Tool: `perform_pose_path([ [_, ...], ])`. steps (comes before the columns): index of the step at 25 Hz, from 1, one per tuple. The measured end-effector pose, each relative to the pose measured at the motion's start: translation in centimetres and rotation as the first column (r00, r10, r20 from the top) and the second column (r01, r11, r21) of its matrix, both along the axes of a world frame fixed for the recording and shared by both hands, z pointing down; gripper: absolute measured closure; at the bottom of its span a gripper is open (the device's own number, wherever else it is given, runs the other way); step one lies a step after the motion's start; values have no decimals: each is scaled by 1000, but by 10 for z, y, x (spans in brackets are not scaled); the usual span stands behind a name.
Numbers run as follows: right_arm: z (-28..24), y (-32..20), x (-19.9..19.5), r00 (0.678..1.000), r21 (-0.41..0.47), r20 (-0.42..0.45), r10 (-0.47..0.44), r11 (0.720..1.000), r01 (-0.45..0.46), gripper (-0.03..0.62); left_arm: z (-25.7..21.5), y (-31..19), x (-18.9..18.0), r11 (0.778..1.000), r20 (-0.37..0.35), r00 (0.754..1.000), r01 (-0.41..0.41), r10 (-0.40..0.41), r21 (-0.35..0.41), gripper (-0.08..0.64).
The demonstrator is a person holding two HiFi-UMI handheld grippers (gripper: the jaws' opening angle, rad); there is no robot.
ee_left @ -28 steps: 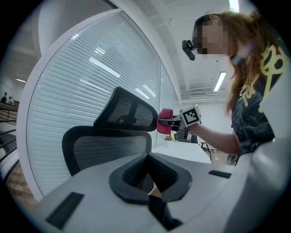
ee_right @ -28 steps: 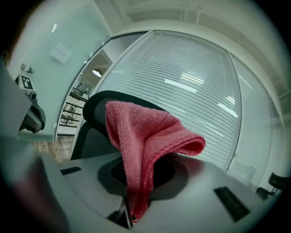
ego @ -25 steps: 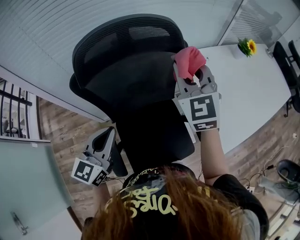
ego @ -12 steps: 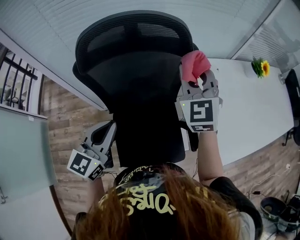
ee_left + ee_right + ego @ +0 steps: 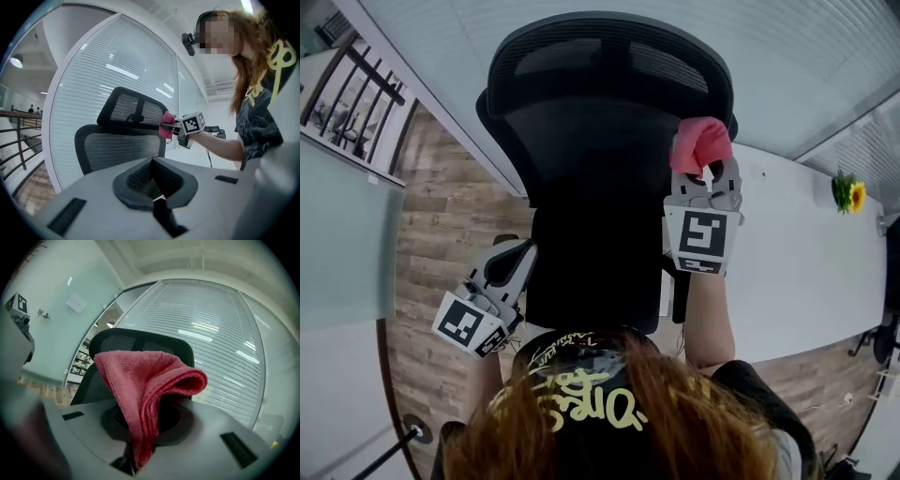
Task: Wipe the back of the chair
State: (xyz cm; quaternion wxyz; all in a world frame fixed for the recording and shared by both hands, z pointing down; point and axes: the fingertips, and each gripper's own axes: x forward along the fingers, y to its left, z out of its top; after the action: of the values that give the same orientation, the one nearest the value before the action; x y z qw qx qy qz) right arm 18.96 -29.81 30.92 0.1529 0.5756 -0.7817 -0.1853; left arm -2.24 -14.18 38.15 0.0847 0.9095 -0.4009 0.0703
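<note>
Chair (image 5: 600, 159) in black mesh stands directly in front of the person, its rear face turned toward them, with the curved headrest (image 5: 609, 61) above the broad backrest (image 5: 581, 187). The right tongs (image 5: 703, 171) are raised to the upper right edge of the backrest, just under the headrest, and are clamped on a folded pink cloth (image 5: 700, 143). In the right gripper view the cloth is pinched low between the jaws and bulges up and over in a thick fold, hiding much of the chair behind it. From the left gripper view the cloth lies against the right rim of the backrest where it meets the headrest; whether it presses on the mesh cannot be told. The left tongs (image 5: 516, 261) hang lower, beside the left side of the chair's lower back and apart from it, jaws together with nothing between them. A white tabletop (image 5: 806, 272) runs along the right of the chair, with a small yellow flower (image 5: 848, 194) near its far end. Wooden floor (image 5: 441, 216) shows on the left, and slatted blinds (image 5: 806, 56) cover the curved glass behind the chair. The person's (image 5: 619, 412) right forearm reaches up from below to the raised tongs.
</note>
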Motion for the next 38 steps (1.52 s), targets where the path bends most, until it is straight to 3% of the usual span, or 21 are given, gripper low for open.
perform_pose_path([
  [5, -1, -7, -17, 997, 1, 70, -14, 1000, 14, 534, 0, 4, -19, 999, 20, 999, 40, -40, 0, 569],
  [14, 0, -17, -48, 993, -9, 121, -13, 1000, 15, 534, -10, -6, -53, 999, 19, 999, 32, -32, 29, 569],
  [38, 2, -43, -117, 993, -61, 118, 1, 998, 6, 534, -13, -43, -111, 999, -16, 999, -33, 34, 34, 569],
])
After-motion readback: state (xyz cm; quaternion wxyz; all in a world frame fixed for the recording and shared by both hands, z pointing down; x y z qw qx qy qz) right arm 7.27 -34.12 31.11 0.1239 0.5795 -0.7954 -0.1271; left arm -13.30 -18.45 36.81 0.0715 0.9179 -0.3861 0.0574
